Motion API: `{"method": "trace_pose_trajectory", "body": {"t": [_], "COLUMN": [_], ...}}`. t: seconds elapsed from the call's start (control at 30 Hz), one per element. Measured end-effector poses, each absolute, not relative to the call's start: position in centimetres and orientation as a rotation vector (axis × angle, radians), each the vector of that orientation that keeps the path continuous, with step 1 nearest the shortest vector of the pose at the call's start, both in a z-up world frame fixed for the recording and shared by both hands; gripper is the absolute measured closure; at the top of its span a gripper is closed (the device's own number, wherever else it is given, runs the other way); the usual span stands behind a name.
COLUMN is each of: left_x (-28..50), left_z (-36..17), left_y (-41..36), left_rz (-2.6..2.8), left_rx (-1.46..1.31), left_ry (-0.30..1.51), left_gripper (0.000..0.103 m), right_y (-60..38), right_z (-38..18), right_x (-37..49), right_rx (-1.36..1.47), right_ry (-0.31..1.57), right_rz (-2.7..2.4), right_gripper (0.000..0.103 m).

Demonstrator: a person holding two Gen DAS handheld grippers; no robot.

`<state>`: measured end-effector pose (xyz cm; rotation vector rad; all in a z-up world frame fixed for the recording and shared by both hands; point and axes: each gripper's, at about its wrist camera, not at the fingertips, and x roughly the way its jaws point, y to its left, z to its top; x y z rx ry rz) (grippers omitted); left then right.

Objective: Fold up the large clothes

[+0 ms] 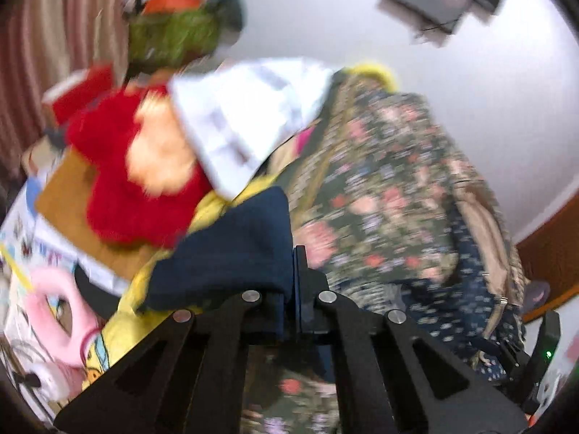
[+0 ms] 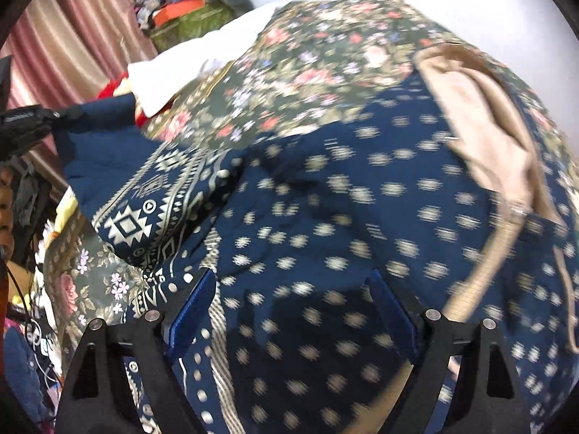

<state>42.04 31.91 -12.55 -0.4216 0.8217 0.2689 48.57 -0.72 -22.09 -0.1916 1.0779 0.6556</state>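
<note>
Nearest the left wrist camera, the left gripper (image 1: 296, 264) is clenched on a fold of the navy garment (image 1: 231, 253), which hangs from its pads in front of the red plush toy (image 1: 119, 181). Right of that garment lies the floral sheet (image 1: 380, 188), with a white cloth (image 1: 239, 115) above it. Seen from the right wrist, the right gripper (image 2: 293, 289) stands released, jaws wide, over the garment's dotted (image 2: 343, 217) spread, its patterned border (image 2: 152, 209) lifted toward the left.
</note>
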Motion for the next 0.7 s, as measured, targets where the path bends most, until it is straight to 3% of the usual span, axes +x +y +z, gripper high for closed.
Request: {"method": "trace_pose_trajectory", "body": {"t": [0.2,0.33,0.7], "left_x": [43.7,44.8,44.9], "left_z": [-6.7,-6.1,-16.4], "left_y": [23.1,17.0,2.0], "left_rz": [0.106,-0.010,-0.236], "left_rx": [-0.324,-0.293,-0.211], "left_ry": [0.743,0.749,1.001], "left_gripper": [0.101,0.101,0.101], "right_y": [-7.1,-11.4,-20.4], "right_z": [-19.2,-17.9,-16.7], "right_x": [48.9,48.6,45.6], "right_rx": [-0.073,-0.034,-0.004], "right_ry": [1.071,1.069,1.060], "right_rz": [0.596,0.548,0.487], "right_gripper": [0.016,0.016,0.016]}}
